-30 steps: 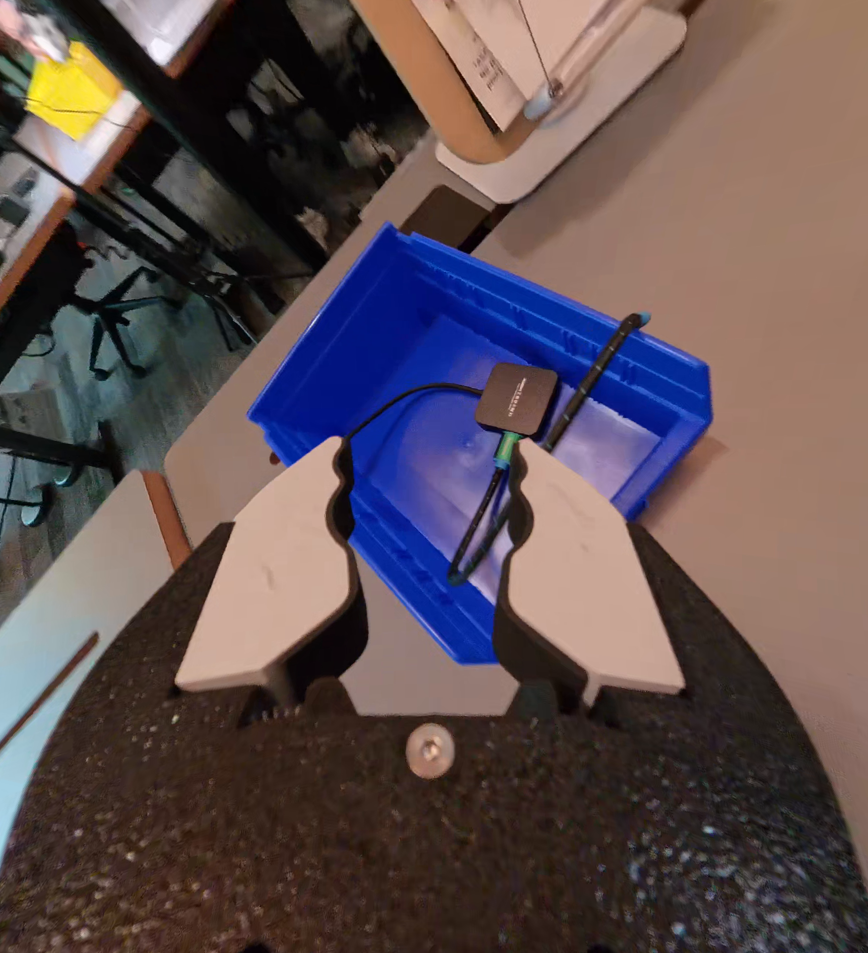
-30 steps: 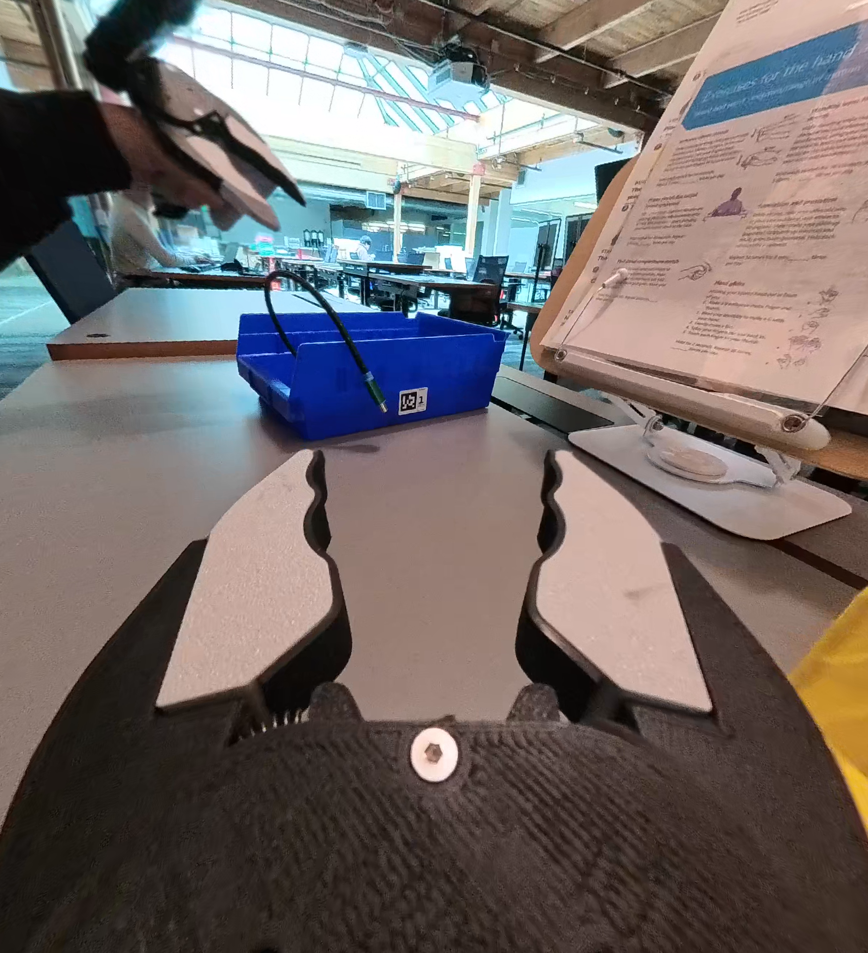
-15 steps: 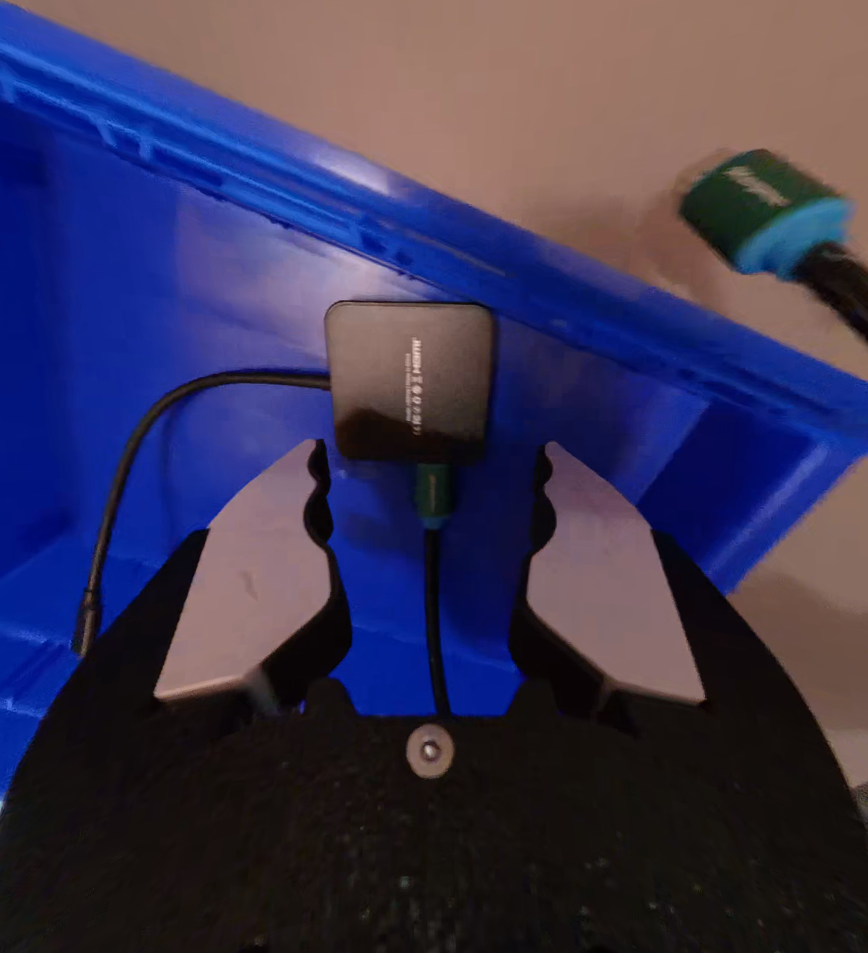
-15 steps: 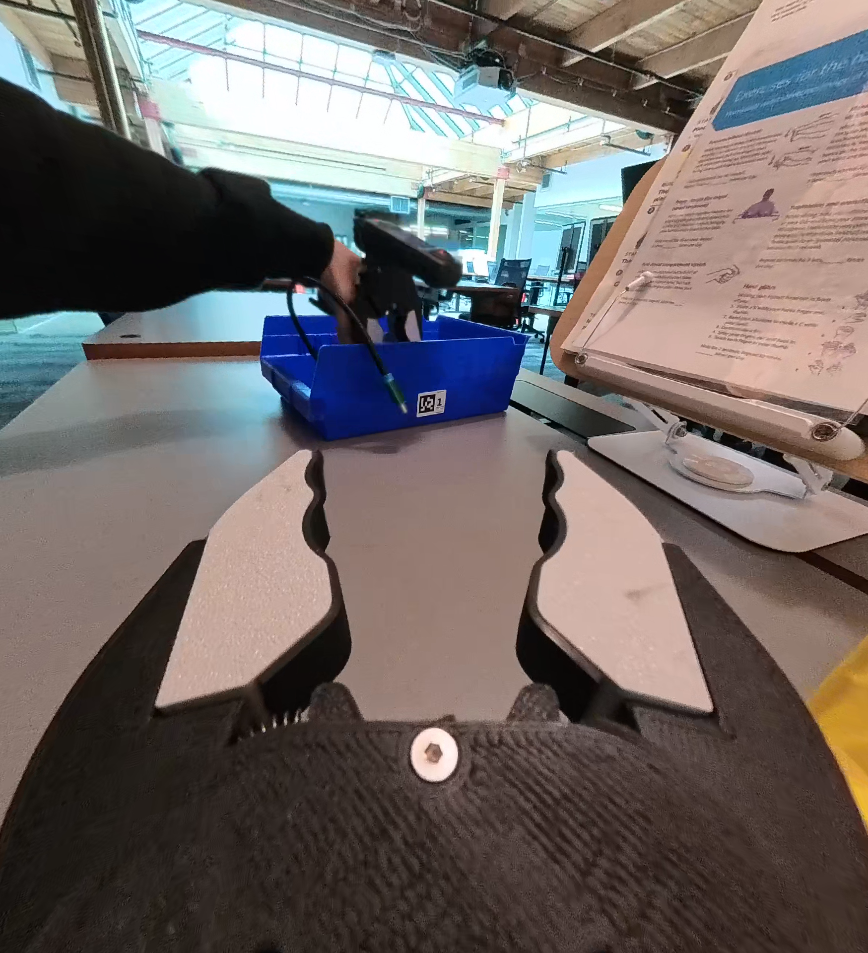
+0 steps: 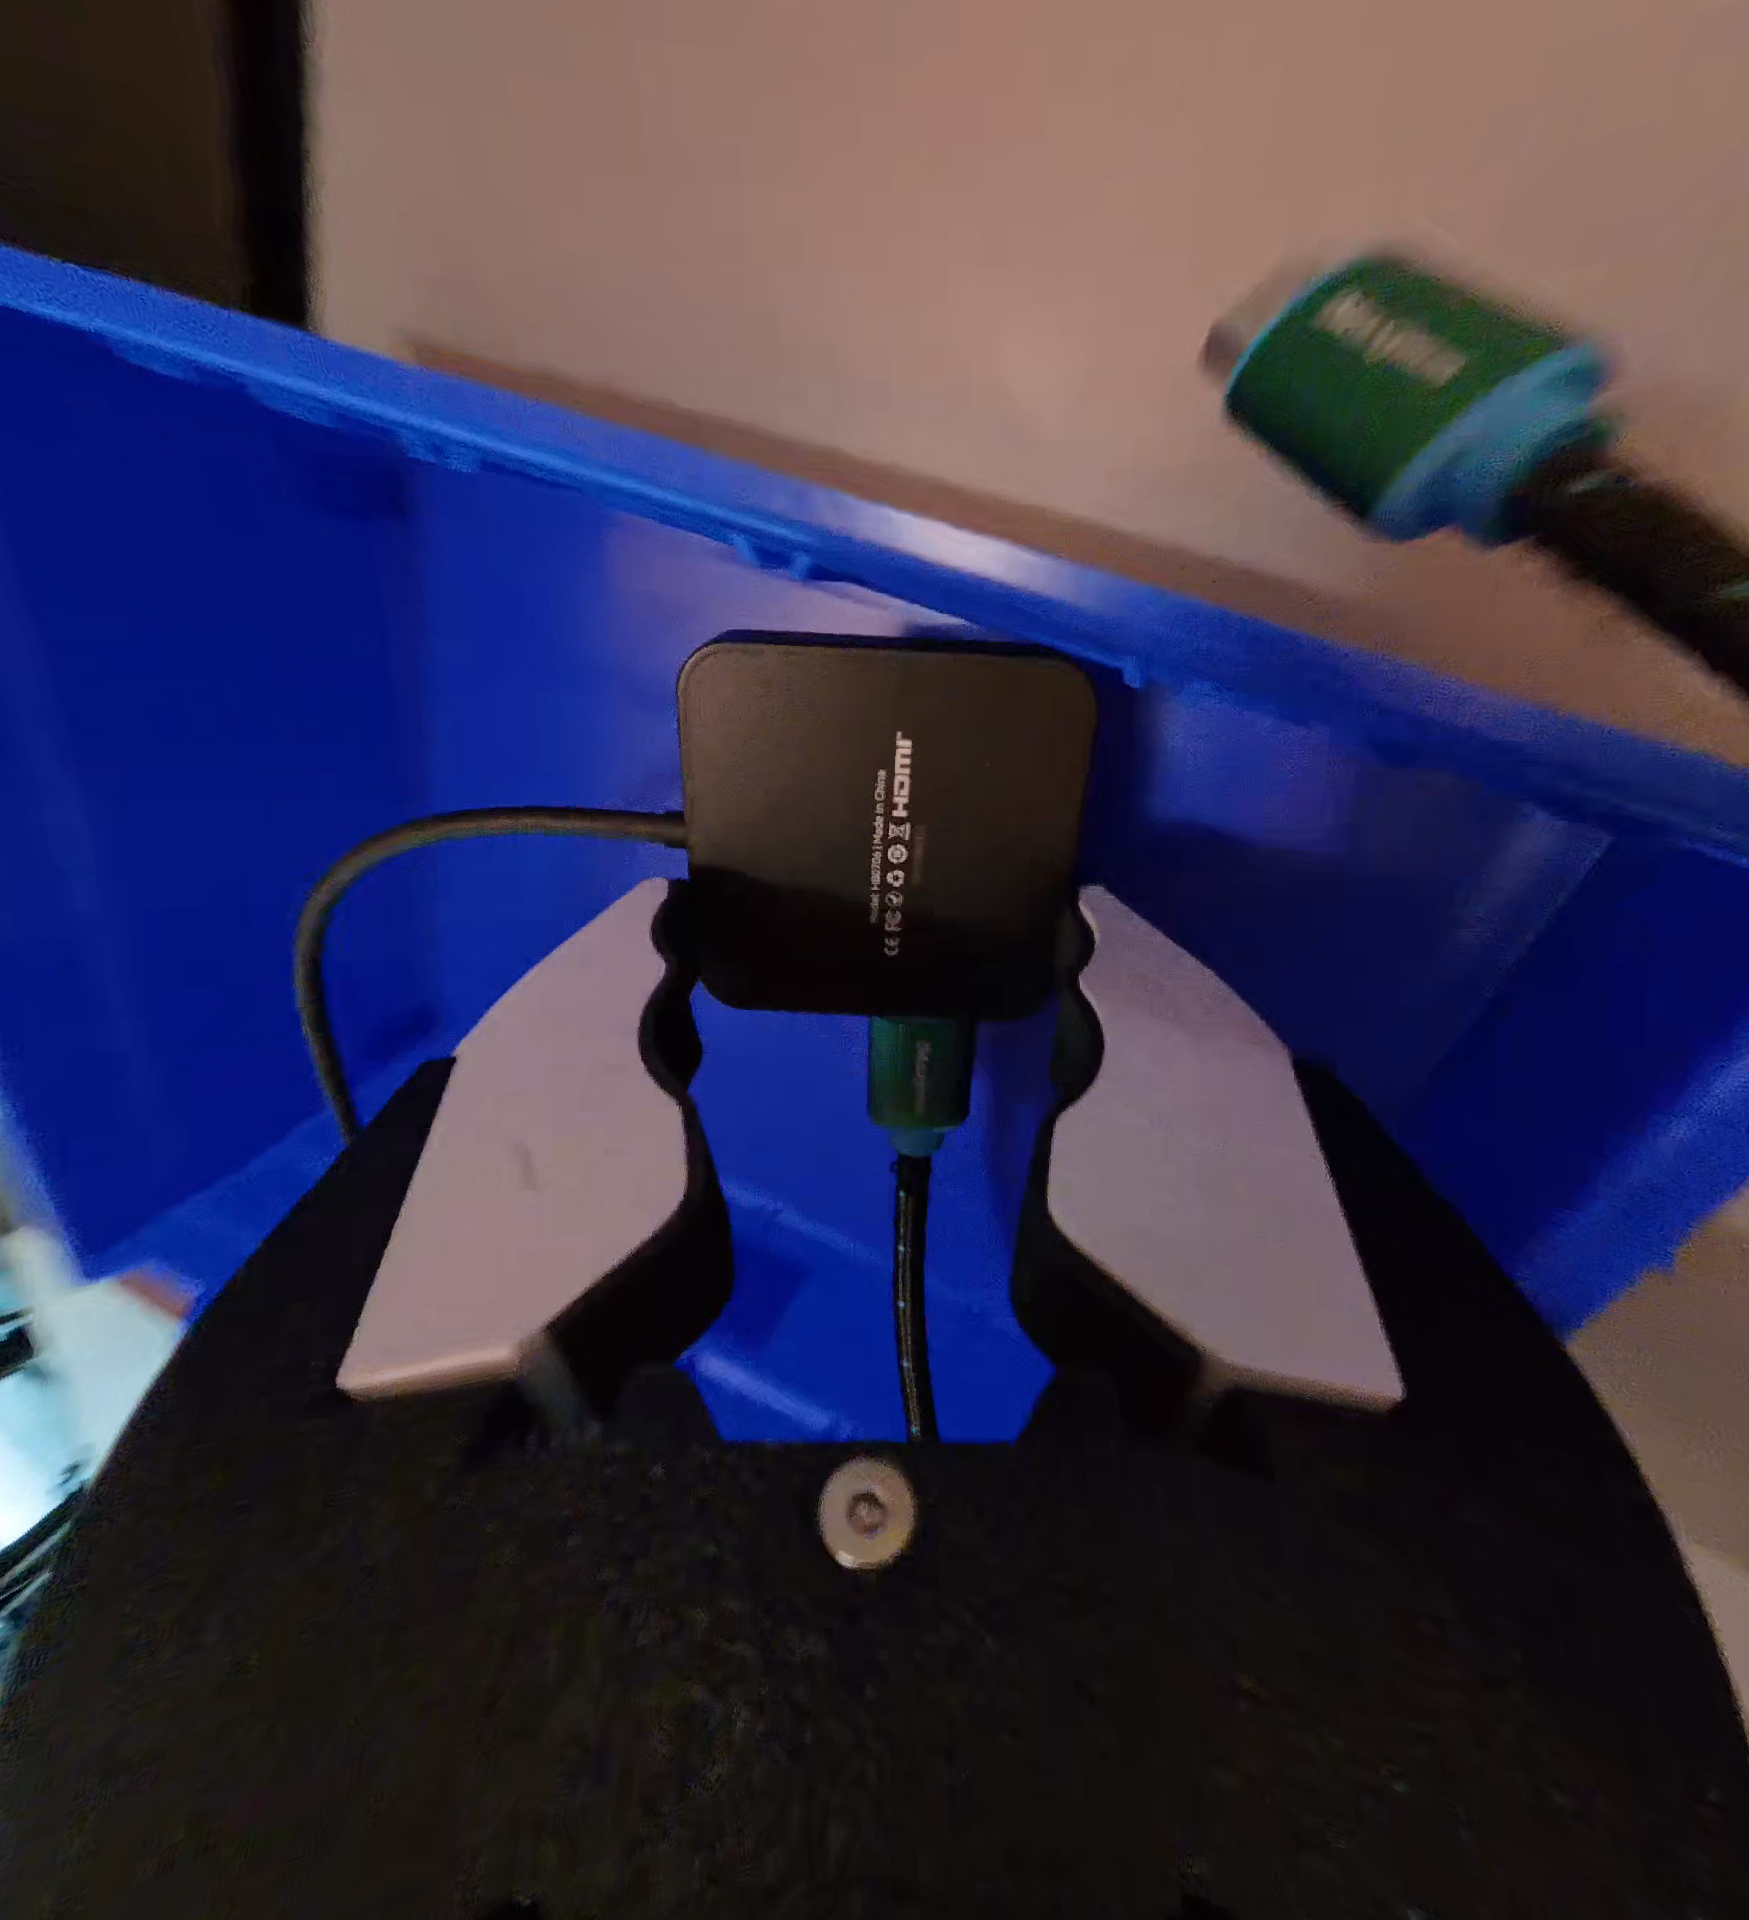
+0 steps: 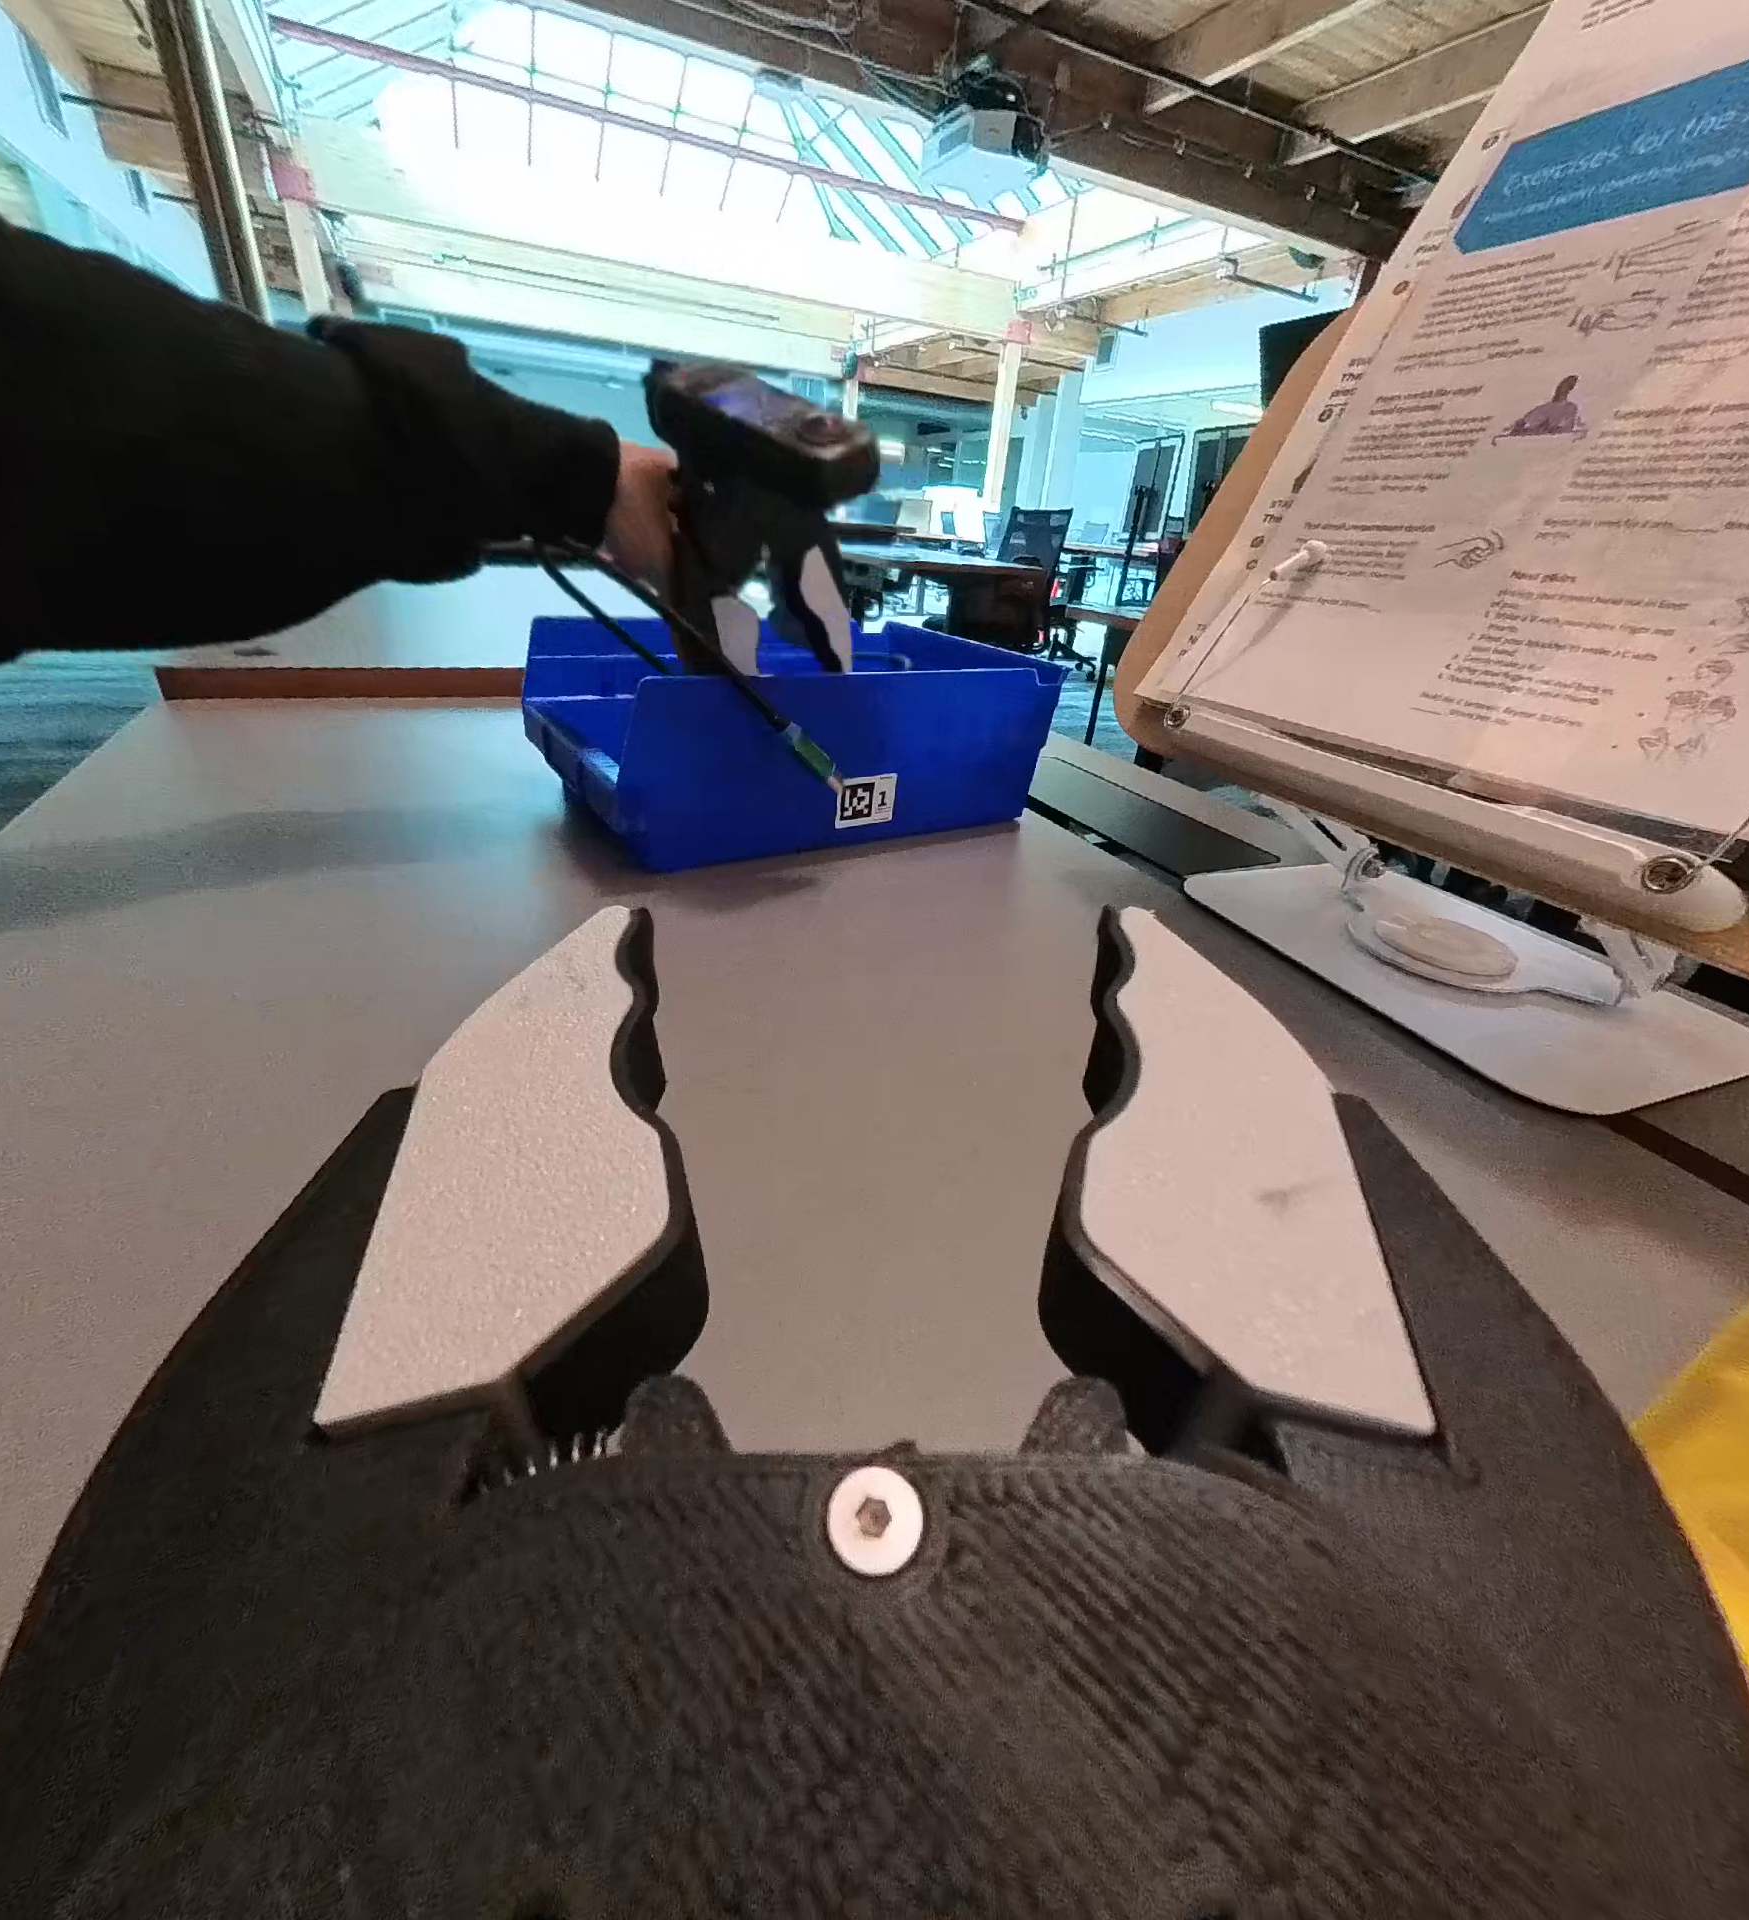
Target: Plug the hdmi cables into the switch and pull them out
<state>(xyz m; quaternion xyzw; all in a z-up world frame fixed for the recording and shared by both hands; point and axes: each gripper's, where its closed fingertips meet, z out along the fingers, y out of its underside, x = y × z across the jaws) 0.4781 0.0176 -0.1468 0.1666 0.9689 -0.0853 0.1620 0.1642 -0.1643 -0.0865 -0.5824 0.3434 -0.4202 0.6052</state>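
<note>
The left gripper (image 5: 875, 935) clasps the black switch (image 5: 885, 821) inside the blue bin (image 5: 226, 582). The right gripper (image 6: 875, 935) hovers wide apart and empty over the bench (image 6: 278, 904).

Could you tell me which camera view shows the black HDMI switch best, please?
The left wrist view does: the black switch fills the centre, close up inside the blue bin, with the left claw closing around it. In the right wrist view the bin's wall hides the switch entirely.

One switch (image 5: 885, 831); two green plugs (image 5: 920, 1081), seemingly; one blue bin (image 6: 911, 717).
</note>
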